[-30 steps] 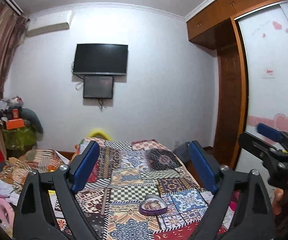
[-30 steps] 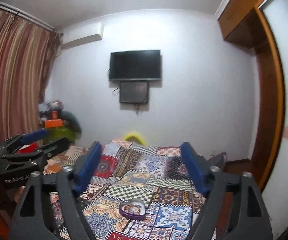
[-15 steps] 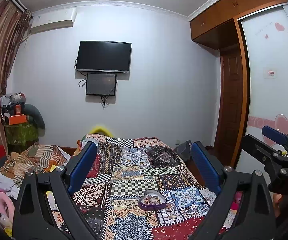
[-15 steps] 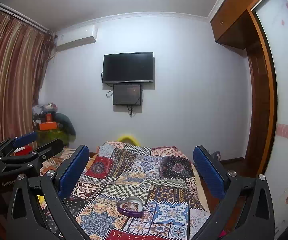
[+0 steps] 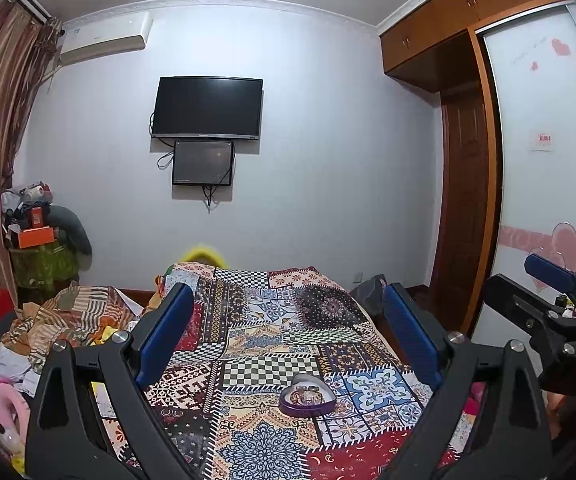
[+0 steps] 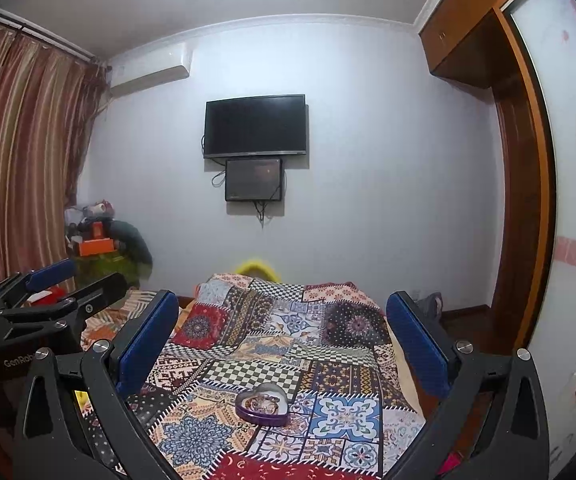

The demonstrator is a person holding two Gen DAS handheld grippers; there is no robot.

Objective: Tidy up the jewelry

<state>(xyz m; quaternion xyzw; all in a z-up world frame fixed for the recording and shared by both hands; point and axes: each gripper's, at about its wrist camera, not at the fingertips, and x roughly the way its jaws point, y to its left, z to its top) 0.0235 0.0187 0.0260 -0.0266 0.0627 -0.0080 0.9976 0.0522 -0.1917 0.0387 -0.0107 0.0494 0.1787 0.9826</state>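
A purple heart-shaped jewelry box (image 5: 307,395) sits open on the patchwork quilt (image 5: 272,320), with small pieces inside that I cannot make out. My left gripper (image 5: 288,291) hovers above the near part of the bed, open and empty, the box below and ahead of its blue pads. In the right wrist view the same box (image 6: 263,404) lies on the quilt (image 6: 288,320) ahead of my right gripper (image 6: 282,297), whose jaws stand wide open with nothing between them. Each gripper shows at the edge of the other's view: the right gripper (image 5: 547,292) and the left gripper (image 6: 68,280).
A heap of clothes and toys (image 5: 48,320) lies left of the bed, with a cluttered stand (image 5: 40,248) by the striped curtain. A wooden wardrobe with sliding doors (image 5: 535,200) lines the right side. A wall TV (image 5: 207,108) hangs beyond the bed's far end.
The right gripper's jaws have spread wider than a second ago. Both hands have stayed about where they were, and the box has not moved.
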